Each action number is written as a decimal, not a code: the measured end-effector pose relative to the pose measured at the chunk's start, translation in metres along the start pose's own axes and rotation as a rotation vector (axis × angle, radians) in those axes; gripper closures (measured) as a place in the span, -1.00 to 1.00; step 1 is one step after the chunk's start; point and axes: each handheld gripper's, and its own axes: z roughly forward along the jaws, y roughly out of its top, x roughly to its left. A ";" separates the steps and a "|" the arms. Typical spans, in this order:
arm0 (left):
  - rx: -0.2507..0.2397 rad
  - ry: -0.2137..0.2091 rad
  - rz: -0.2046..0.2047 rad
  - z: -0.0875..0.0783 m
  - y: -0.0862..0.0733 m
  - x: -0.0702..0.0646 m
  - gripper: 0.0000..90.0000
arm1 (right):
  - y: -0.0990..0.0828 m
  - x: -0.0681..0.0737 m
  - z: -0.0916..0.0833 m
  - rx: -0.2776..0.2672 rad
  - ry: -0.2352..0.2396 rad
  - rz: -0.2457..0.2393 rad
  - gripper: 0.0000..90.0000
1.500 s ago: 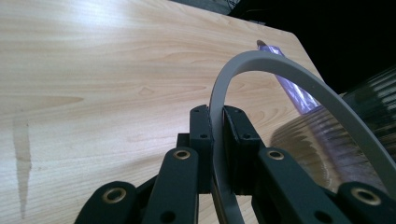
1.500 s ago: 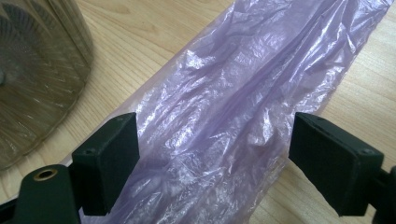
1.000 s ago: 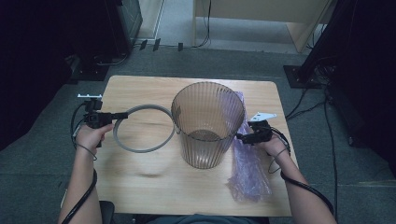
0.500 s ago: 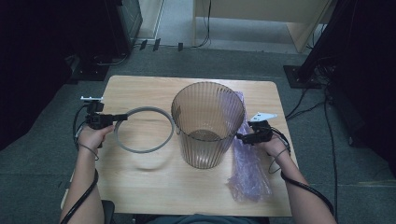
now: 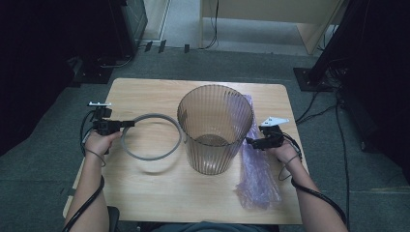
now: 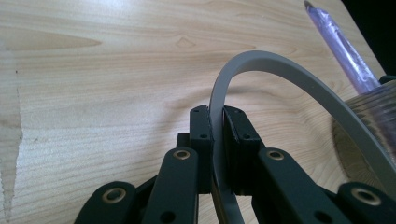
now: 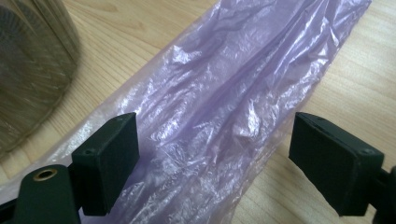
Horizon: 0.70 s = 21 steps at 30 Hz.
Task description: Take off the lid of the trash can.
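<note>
**High view: grey ring clamped at left, purple bag under open jaws at right**

High view, nearest the person: two forearms are seen coming in over the near edge of the wooden table (image 5: 159,193). The left gripper (image 5: 126,123) is held at the table's left side, and its jaws are closed on the rim of a grey ring (image 5: 151,156), which is held beside a ribbed, translucent brown bin (image 5: 215,130). In the left gripper view the grey ring (image 6: 280,74) is seen pinched edgewise between the two pads, arching away toward the bin's wall at the right.

At the right, the right gripper (image 5: 250,141) is held just beside the bin, above a crumpled purple plastic bag (image 5: 256,179) that is laid flat along the table's right side. In the right gripper view the jaws are spread wide, with the purple plastic bag (image 7: 224,107) lying beneath and between them; the pads are not pressed on it.

Farther off, the bin is stood upright at the table's middle. Beyond the table, grey carpet and cables are seen.
</note>
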 end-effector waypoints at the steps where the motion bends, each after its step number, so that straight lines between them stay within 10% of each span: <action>1: 0.001 0.004 -0.002 0.001 0.000 0.000 0.84 | -0.001 0.000 0.000 0.005 0.001 0.004 -0.64; 21: 0.022 0.042 0.027 0.005 -0.006 0.008 0.82 | -0.003 0.003 0.005 0.016 -0.004 -0.023 -0.69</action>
